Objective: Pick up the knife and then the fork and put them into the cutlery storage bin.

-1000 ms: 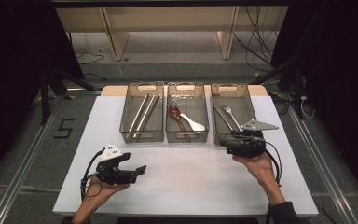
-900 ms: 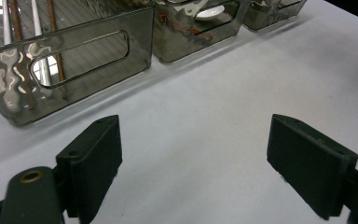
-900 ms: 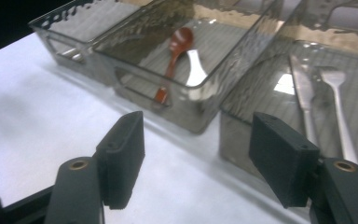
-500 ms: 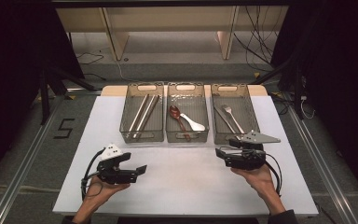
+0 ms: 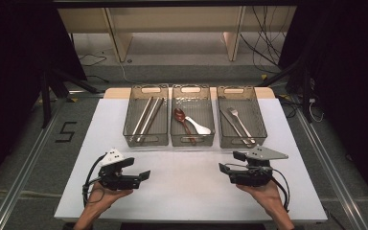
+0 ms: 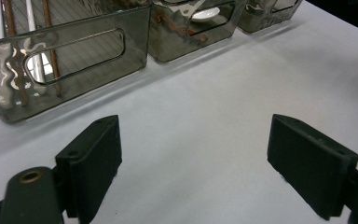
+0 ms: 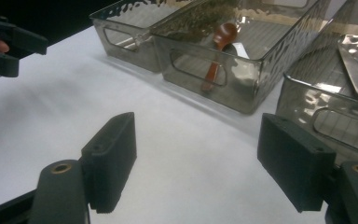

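Both hands are parked on the near half of the white worktop [image 5: 187, 187], each with a hand-held gripper in it. The right hand-held gripper [image 5: 230, 162] sits just in front of the right bin [image 5: 242, 139], jaws spread wide with nothing but bare worktop between them; they've just been opening further. The left hand-held gripper [image 5: 141, 173] is well apart from it on the near left, also gaping wide and holding nothing.

The closest things to the right one are the fork [image 5: 239, 122] and the knife [image 5: 231, 123] in that right bin. Both are plain silver metal, lying flat side by side on the bin floor. Their long axes run roughly front to back along the bin, slightly slanted, with the fork's tines at the far end and its handle coming toward the near right corner. Which end of the knife is the blade, I can't tell from the high view.

The middle bin [image 5: 192, 141] has a reddish-brown spoon [image 5: 182, 122] with its bowl at the far end and a white spoon [image 5: 200, 127] lying across beside it. The left bin [image 5: 145, 141] holds chopsticks [image 5: 147, 117], lengthwise. All three bins are smoky see-through plastic, lined up touching in a row.
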### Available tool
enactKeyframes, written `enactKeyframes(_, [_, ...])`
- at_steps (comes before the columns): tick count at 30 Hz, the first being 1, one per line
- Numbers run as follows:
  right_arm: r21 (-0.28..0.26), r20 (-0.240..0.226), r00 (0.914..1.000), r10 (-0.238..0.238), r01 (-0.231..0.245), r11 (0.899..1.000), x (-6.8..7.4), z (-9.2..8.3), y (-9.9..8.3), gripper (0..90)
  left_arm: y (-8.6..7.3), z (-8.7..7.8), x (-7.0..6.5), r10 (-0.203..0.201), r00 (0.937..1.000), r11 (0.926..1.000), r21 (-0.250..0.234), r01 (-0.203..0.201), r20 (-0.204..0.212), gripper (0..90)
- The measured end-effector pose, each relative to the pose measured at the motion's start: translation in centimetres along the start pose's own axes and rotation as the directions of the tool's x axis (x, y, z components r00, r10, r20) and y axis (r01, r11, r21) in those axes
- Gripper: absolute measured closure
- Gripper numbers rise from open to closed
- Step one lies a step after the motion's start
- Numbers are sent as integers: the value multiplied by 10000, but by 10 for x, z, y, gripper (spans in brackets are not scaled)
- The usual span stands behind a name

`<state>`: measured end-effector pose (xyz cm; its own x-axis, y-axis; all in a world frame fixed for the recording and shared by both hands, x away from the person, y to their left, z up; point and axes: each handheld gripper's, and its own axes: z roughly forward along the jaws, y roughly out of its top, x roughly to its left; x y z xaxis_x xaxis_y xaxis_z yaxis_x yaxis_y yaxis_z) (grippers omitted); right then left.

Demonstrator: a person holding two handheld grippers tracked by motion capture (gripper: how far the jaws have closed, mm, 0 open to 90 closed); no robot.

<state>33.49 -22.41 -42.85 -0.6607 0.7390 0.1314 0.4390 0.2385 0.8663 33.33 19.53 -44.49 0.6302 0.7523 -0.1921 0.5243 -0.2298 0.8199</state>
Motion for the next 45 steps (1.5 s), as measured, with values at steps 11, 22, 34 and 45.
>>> enactKeyframes(11, [-130,-117,9999,-57,55,9999,9,-9,-17,277,-1,-1,-2,11,9999,10000,-93,-10,142,168])
enactKeyframes(22, [-164,60,10000,0,1,9999,10,-13,-27,242,-5,-4,-4,-178,9991,9996,-229,187,397,165])
enactKeyframes(34, [-118,114,9999,-39,40,9999,11,-15,-28,229,-8,-5,-5,-203,9988,9990,-378,220,446,162])
enactKeyframes(45, [-115,138,9998,-139,140,9998,12,-13,-28,229,-8,-5,-4,-159,9989,9992,-350,174,440,161])
